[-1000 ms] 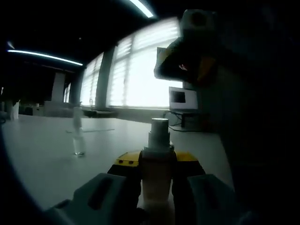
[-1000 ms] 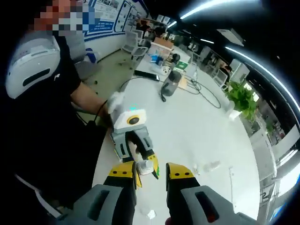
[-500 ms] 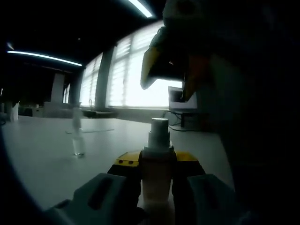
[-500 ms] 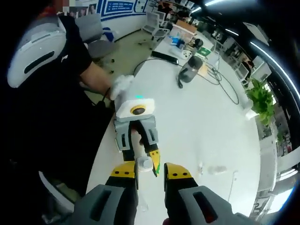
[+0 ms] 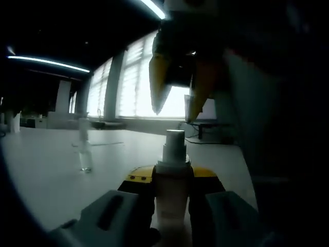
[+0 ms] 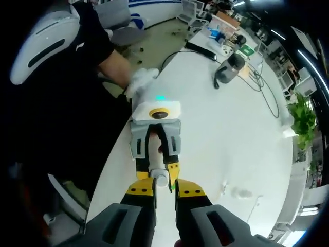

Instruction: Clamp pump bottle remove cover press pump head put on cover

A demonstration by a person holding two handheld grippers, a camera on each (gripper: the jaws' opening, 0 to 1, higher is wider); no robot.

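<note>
Standing upright between the yellow-tipped jaws of the left gripper (image 5: 172,193), the pump bottle (image 5: 172,200) is clamped at its body, its bare pump head (image 5: 175,140) rising clear above the jaw tips. In the left gripper view the right gripper (image 5: 177,98) hangs directly over that head, its two yellow tips pointing down with a gap between them and nothing held; the tips stand above the head, not touching it. Off to one side on the white table (image 5: 46,175), well apart from the bottle, a clear cover (image 5: 85,146) stands upright. Bright blinds fill the background of this view.

The right gripper view looks down along the right gripper (image 6: 164,193), whose jaws stand slightly apart and empty, with the bottle's top (image 6: 159,179) just beyond their tips. Beyond it the left gripper (image 6: 157,154) lies along the table edge (image 6: 205,128), gripped by a gloved hand (image 6: 140,82). This view also takes in a person in dark clothing, cables, a dark jug (image 6: 226,72) and a potted plant (image 6: 300,110).
</note>
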